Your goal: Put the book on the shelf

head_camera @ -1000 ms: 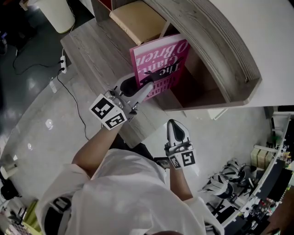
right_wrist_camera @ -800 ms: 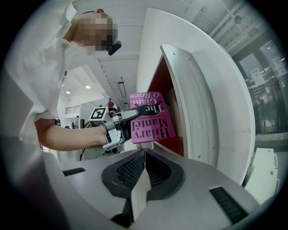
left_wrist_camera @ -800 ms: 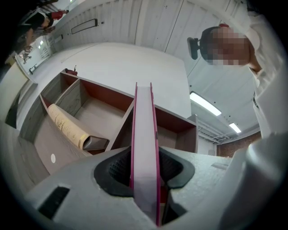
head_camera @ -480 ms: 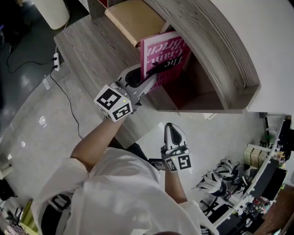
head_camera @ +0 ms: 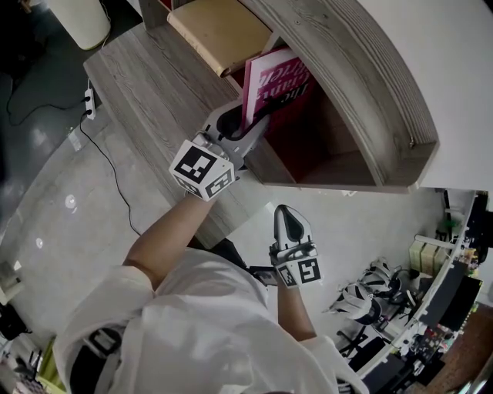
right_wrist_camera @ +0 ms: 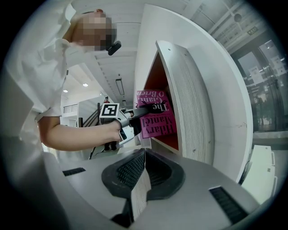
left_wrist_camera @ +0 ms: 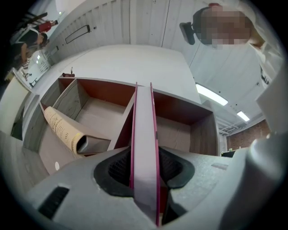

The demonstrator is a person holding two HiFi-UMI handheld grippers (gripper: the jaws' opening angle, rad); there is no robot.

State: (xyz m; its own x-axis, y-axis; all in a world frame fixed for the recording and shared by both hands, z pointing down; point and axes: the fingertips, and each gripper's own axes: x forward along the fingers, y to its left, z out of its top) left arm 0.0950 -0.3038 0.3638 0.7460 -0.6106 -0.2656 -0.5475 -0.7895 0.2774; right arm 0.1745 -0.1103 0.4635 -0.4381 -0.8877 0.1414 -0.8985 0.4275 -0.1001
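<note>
A pink book [head_camera: 271, 75] with white lettering stands upright, its front end inside the red-lined compartment of the wooden shelf [head_camera: 362, 92]. My left gripper [head_camera: 251, 128] is shut on the book's lower edge. In the left gripper view the book [left_wrist_camera: 144, 130] runs edge-on between the pads, pointing at the divider between two compartments of the shelf [left_wrist_camera: 180, 134]. My right gripper [head_camera: 290, 217] hangs lower, off the shelf's front, shut with nothing in it. The right gripper view shows its jaws [right_wrist_camera: 144, 155] together, with the book [right_wrist_camera: 158, 121] and left gripper [right_wrist_camera: 135, 114] at the shelf [right_wrist_camera: 191, 103].
A tan book [left_wrist_camera: 63, 130] leans in the compartment left of the divider, seen from above as a tan slab [head_camera: 219, 31]. A low wooden platform [head_camera: 150, 85] runs below the shelf. A white bin [head_camera: 73, 17] and a power strip [head_camera: 88, 98] sit on the floor.
The left gripper has carried the pink book up and further into the shelf compartment, so less of its cover shows. The right gripper has stayed in place.
</note>
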